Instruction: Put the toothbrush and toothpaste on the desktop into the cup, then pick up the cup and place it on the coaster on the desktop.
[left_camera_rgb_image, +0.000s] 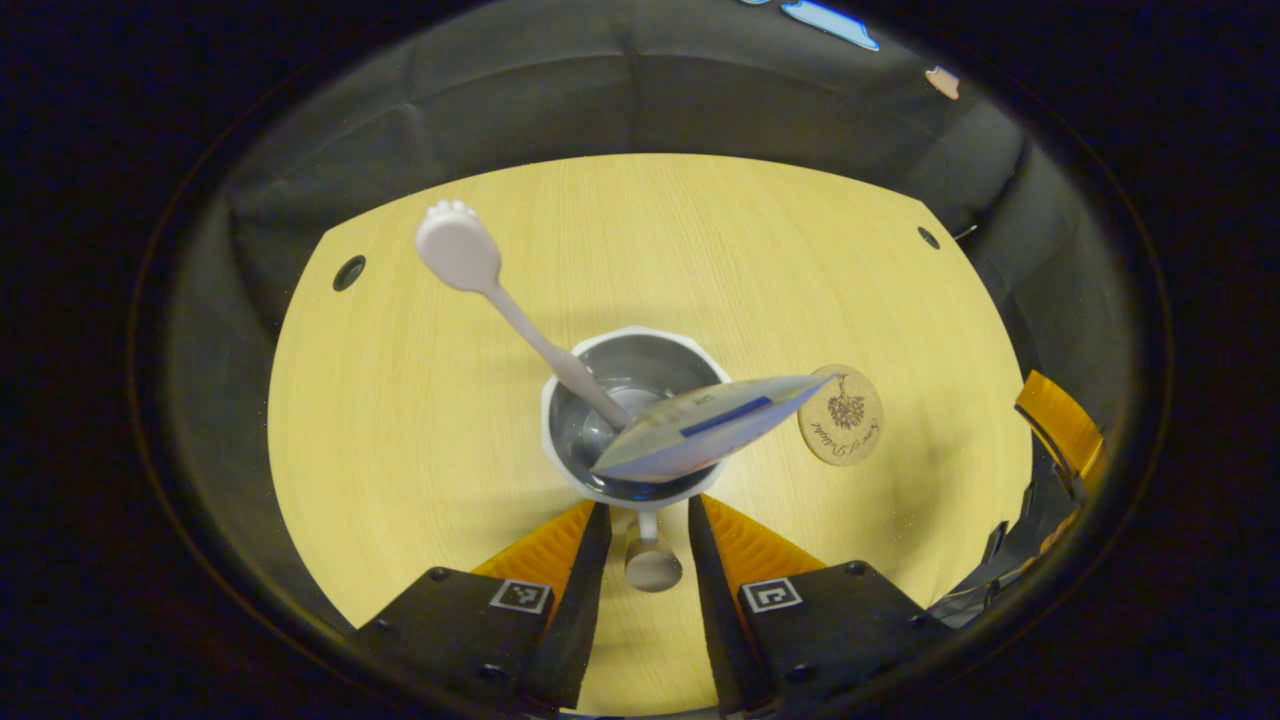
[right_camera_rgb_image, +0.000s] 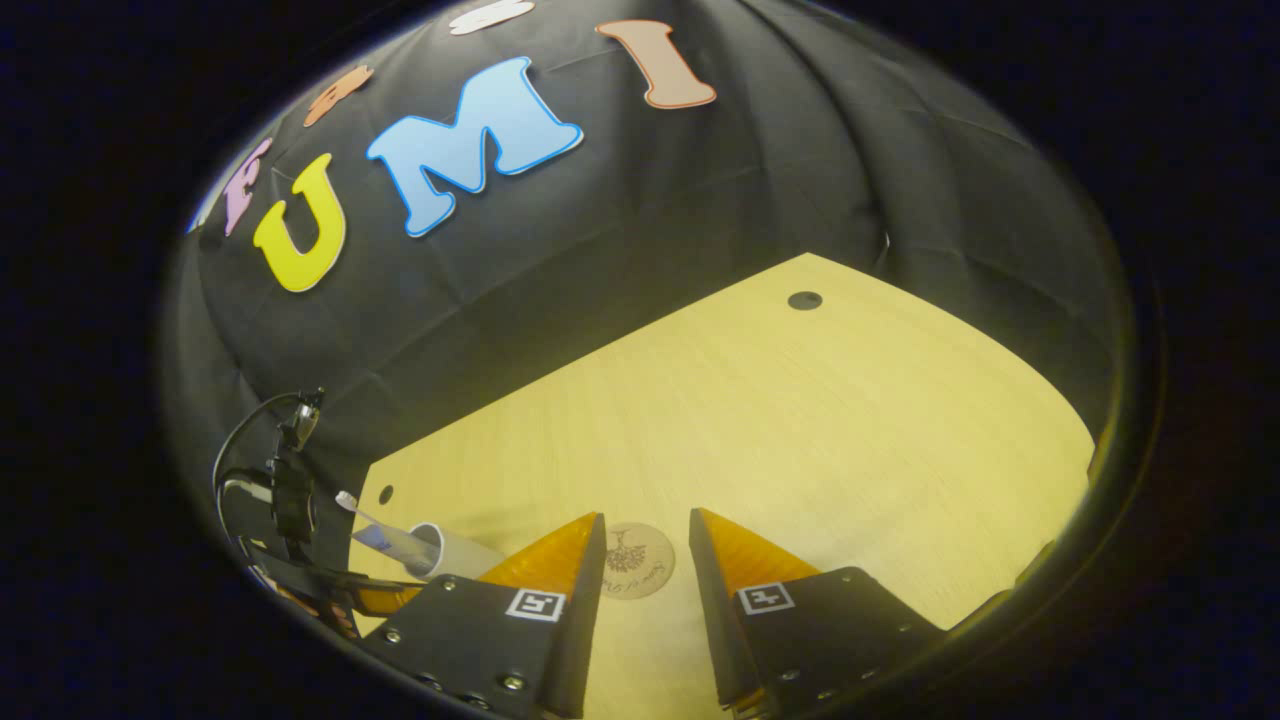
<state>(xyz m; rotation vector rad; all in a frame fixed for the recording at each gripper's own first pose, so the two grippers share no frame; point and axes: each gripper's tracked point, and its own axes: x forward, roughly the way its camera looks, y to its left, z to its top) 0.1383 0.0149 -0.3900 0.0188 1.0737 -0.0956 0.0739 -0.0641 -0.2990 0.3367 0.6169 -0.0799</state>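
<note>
Toothbrush (left_camera_rgb_image: 500, 295) and toothpaste (left_camera_rgb_image: 710, 425) are both seen already standing in the white cup with a shiny metal inside (left_camera_rgb_image: 635, 415): a pale plastic brush with its round head leaning out toward the far left corner of the light wooden table (left_camera_rgb_image: 420, 420), and a flat, soft tube lying across the rim and pointing toward the round wooden coaster with a burnt-in sprig (left_camera_rgb_image: 841, 415). The cup stands near the middle of the table, toward the near edge, with the coaster just beside it and apart from it.

In the left gripper view the left gripper (left_camera_rgb_image: 648, 520) is held at a narrow gap, its jaws set either side of what appears to be the cup's small handle (left_camera_rgb_image: 650, 560); whether the pads press on it cannot be told. In the right gripper view the right gripper (right_camera_rgb_image: 647, 535) is parted with nothing between the fingers, hovering over the coaster.

The cup is judged rigid, smooth and rather slippery, light but top-heavy with its loose contents. A hold on the handle or low on the wall is judged best, with the cup kept upright, since a tilt could tip out the leaning brush or tube. The tube would dent if squeezed.
</note>
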